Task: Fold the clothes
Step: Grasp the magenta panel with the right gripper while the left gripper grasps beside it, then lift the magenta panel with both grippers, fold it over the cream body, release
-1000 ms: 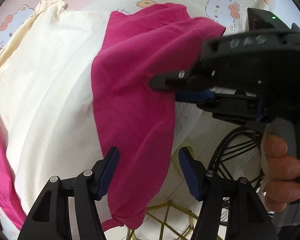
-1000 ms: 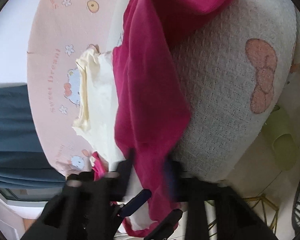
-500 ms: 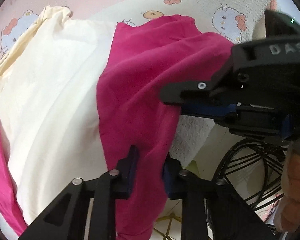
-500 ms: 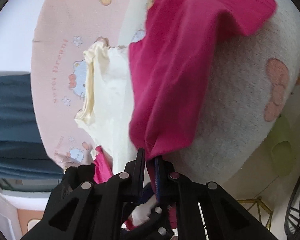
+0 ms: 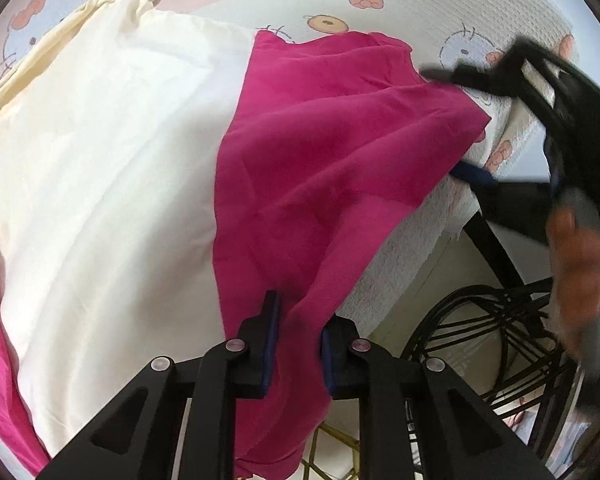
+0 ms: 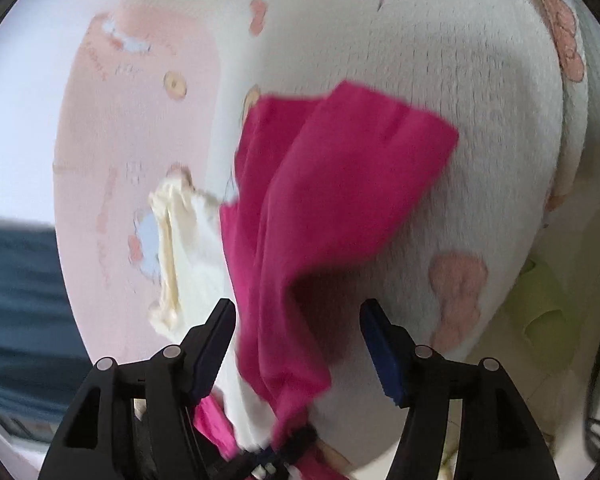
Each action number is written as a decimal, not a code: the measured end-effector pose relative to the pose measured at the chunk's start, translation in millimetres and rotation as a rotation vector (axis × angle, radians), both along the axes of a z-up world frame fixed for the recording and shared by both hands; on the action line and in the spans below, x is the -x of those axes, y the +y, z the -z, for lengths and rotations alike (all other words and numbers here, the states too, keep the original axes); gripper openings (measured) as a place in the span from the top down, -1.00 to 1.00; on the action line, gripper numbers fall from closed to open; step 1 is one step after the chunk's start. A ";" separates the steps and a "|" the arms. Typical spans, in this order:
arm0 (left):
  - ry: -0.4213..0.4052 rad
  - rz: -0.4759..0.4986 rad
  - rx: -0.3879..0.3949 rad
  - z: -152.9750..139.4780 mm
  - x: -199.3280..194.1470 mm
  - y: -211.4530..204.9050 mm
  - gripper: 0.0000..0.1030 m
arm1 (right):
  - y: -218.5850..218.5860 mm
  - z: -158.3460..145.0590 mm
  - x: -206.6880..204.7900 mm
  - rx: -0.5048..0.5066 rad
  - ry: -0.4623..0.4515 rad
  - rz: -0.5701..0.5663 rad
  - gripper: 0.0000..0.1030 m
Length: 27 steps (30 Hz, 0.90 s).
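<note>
Underneath, cream cloth (image 5: 100, 168) covers the cartoon-print bedspread (image 6: 440, 60); left gripper (image 5: 298, 340) pinches the creased magenta garment (image 5: 332, 152), right gripper (image 6: 298, 344) gapes

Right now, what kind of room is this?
Probably a bedroom: clothes lie on a bed sheet printed with cartoon cats and bows, the magenta garment draped over its edge, dark curtain behind.

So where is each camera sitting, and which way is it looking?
Left wrist: on the left gripper, looking along its jaws, shut on the pink garment, over the cream garment; a hand holds the right gripper at the right edge.
Right wrist: on the right gripper, jaws open, facing the bed cover.
Shared: both garments and the bed cover.
</note>
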<state>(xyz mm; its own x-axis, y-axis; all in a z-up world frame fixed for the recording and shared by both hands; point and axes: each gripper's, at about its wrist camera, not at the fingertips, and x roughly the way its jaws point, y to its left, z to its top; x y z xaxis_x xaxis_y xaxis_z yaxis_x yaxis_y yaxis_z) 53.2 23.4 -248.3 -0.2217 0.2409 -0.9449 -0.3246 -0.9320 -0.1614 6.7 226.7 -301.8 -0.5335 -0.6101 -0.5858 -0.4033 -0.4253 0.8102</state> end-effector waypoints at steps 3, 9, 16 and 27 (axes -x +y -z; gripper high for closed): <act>0.001 -0.016 -0.005 -0.3 -4.2 -2.1 0.69 | 10.9 3.9 11.8 0.044 -0.010 0.075 -0.24; 0.010 -0.004 0.000 1.1 -10.2 -3.6 0.69 | 17.7 9.7 30.5 0.072 0.011 0.091 -0.24; 0.005 -0.006 -0.025 6.0 -11.5 -10.8 0.69 | 14.6 -0.3 50.5 -0.089 0.021 0.058 0.29; -0.081 -0.050 -0.166 5.0 -5.0 -38.7 0.76 | -16.1 -46.6 58.7 -0.599 0.040 -0.132 0.85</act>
